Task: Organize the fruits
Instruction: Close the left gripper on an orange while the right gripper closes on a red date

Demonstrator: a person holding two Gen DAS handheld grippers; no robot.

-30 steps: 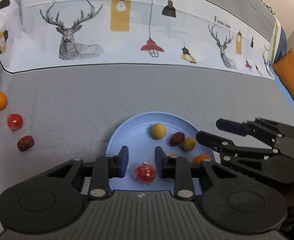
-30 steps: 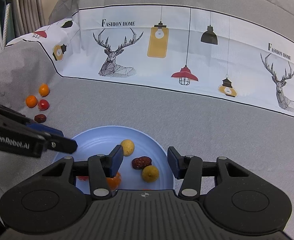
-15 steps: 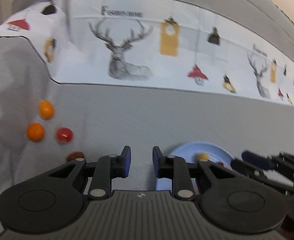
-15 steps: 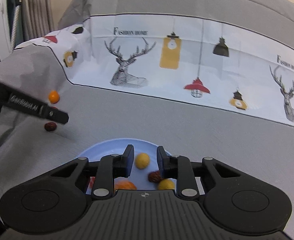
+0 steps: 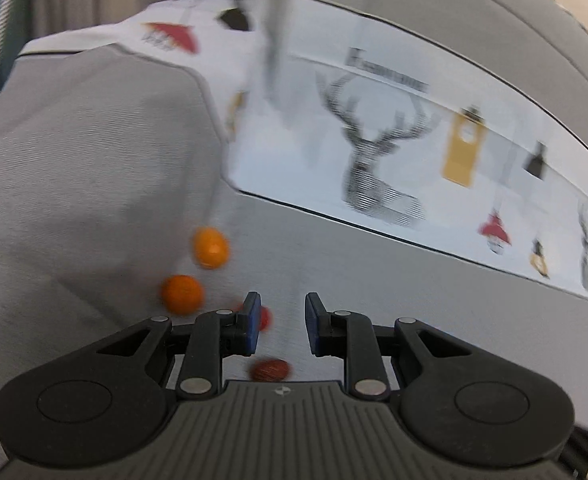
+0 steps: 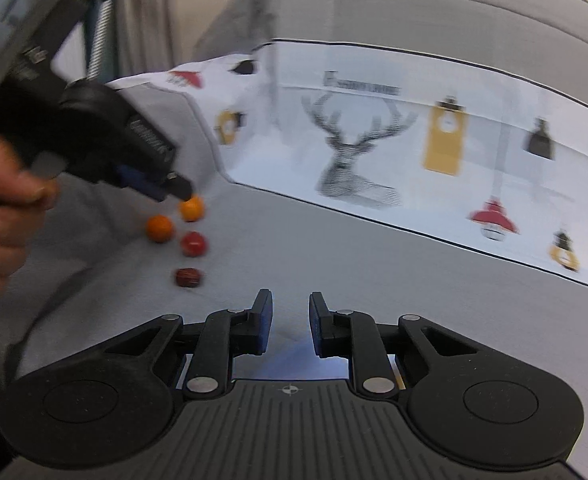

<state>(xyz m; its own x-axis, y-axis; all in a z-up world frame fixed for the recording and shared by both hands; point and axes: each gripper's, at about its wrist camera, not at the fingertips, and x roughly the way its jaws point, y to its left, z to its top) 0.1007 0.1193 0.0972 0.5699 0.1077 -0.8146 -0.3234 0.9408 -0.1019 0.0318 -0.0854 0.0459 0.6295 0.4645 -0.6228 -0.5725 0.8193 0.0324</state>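
**Orange, red and brown: four loose fruits under the left gripper**

Orange shows twice on the grey cloth (image 5: 333,280) in the left wrist view: a paler orange fruit (image 5: 210,247) farther off and a deeper orange fruit (image 5: 182,295) nearer. A red fruit (image 5: 262,317) peeks out from behind the left finger of the left gripper (image 5: 280,330), and a brown date (image 5: 269,369) lies between the fingers, close to the gripper body. The jaws stand partly apart with nothing between the pads. The picture is blurred, so how high the gripper is above the cloth cannot be told.

From the right wrist view the same cluster sits to the left: paler orange fruit (image 6: 191,209), deeper orange fruit (image 6: 159,228), red fruit (image 6: 194,243) and brown date (image 6: 188,277), near one another but apart. The left gripper (image 6: 174,188), held in a hand (image 6: 2,216), points down with its tip just above the paler orange fruit. The right gripper (image 6: 290,326) hangs empty, jaws partly apart, with a pale blue patch (image 6: 305,354) below them, possibly a plate edge.

The step in hand looks like reaching for another loose fruit. The next move calls for widening the jaws, settling on one fruit, centring it between the pads and closing gently, since round fruit on soft cloth may roll.
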